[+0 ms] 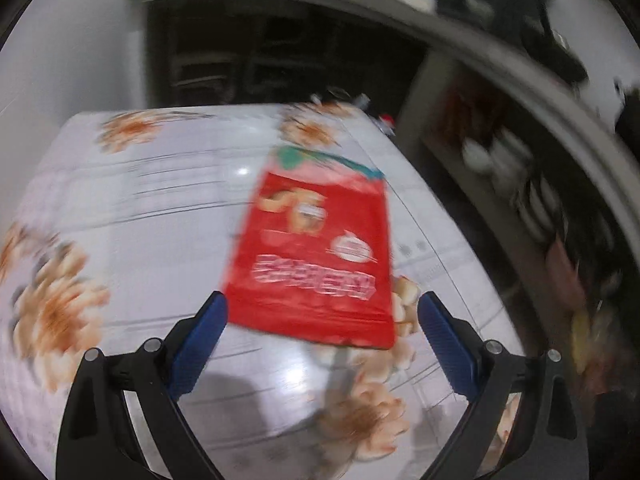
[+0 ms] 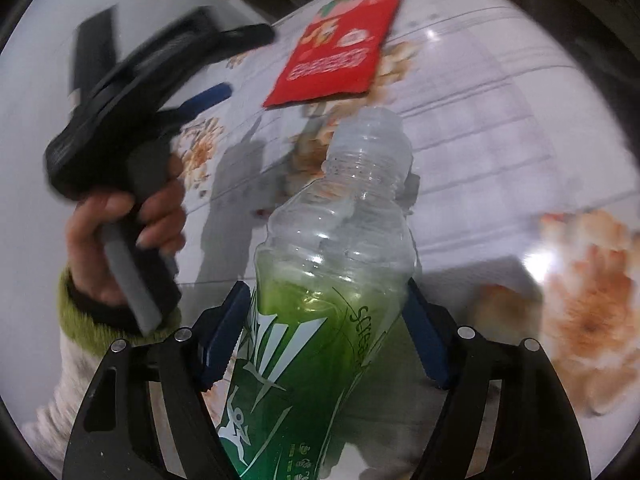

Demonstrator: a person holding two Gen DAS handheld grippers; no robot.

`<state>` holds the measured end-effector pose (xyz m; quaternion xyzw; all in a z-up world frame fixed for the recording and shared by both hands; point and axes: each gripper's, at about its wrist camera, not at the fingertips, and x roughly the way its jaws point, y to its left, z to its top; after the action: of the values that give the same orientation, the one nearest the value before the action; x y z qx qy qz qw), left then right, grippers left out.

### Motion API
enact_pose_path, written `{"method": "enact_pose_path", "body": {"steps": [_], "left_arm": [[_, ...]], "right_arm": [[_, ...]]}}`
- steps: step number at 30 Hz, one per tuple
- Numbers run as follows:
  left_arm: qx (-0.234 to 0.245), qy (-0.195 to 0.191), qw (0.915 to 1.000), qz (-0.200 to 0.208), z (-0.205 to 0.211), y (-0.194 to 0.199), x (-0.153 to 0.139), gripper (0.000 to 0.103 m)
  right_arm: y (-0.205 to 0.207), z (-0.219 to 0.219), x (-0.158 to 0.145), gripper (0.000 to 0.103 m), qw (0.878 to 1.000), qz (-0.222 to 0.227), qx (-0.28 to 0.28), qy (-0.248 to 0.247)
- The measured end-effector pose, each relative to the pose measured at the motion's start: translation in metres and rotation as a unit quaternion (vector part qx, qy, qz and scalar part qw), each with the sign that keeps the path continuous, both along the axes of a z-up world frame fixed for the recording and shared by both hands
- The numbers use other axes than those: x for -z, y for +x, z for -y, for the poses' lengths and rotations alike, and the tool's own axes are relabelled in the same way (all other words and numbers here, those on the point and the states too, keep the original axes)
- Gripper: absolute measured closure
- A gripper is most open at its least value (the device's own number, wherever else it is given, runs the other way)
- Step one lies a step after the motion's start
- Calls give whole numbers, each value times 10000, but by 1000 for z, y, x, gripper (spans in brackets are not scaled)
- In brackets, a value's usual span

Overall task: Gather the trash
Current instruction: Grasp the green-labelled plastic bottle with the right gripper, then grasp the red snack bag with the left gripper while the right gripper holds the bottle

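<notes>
On the floral tablecloth [image 1: 132, 216], a red snack packet [image 1: 316, 256] is lying flat, and this is the piece of trash the left gripper [image 1: 322, 312] is facing. In the left wrist view the packet is sitting at about twelve o'clock from the blue pads [image 1: 200, 344], its near short edge lying just between the tips, its long axis running away from the gripper and leaning slightly toward eleven o'clock. Those jaws are standing wide apart, touching nothing.

The right gripper [image 2: 324, 320] is carrying a plastic bottle [image 2: 320, 300] with a green label, neck pointing toward twelve o'clock; its left pad is pressing the bottle, and the right one looks to be against it too, so I judge it held. From that view the packet [image 2: 340, 52] is lying well beyond the bottle, and the left hand [image 2: 120, 236] is at nine o'clock.

The left gripper is plainly the nearer and the free one; closing on the flat packet's edge probably calls for a lower, shallower approach.
</notes>
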<state>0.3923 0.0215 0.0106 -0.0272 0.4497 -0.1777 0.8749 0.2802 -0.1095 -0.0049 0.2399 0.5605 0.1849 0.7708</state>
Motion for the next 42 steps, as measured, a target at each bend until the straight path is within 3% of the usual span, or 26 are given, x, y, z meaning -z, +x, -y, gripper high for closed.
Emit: {"method": "enact_pose_path", "body": {"steps": [4,7,9,10,14,22,23,29,33,38,42], "left_arm": [[572,917,9941,95,49,11,16,10],[992,1730,9799,106,75,12,37,11],[1102,1995,9735,182,81,12,48,16],[1037,1883,9764,207,77,13,48,20],[785,1385,9872,-40,59,20,45,55],[760,1228,9895,-81,57,11,42,94],[755,1201,9898,-110,56,8,41,103],[657,577,9946,-555,35,-29,37,103],[786,100,9930,-872,15,-92,38,103],[1051,-492,9845,-1311,-1,-176,38,103],[1392,-1049,9721,-1568,-4,-227,28,103]], "right_arm": [[-24,37,-3,32,9993,70,216,-305],[-45,64,-4,32,9978,66,439,-498],[-56,77,-4,31,9967,68,581,-564],[-61,82,-4,31,9963,77,649,-563],[-72,93,-1,31,9961,119,805,-352],[-71,94,2,31,9959,256,802,-336],[-71,94,2,31,9959,267,800,-318],[-70,97,5,32,9963,285,785,-184],[-71,100,6,32,9962,272,817,-119],[-77,104,7,32,9959,245,869,-91],[-81,103,6,32,9955,244,904,-136]]}}
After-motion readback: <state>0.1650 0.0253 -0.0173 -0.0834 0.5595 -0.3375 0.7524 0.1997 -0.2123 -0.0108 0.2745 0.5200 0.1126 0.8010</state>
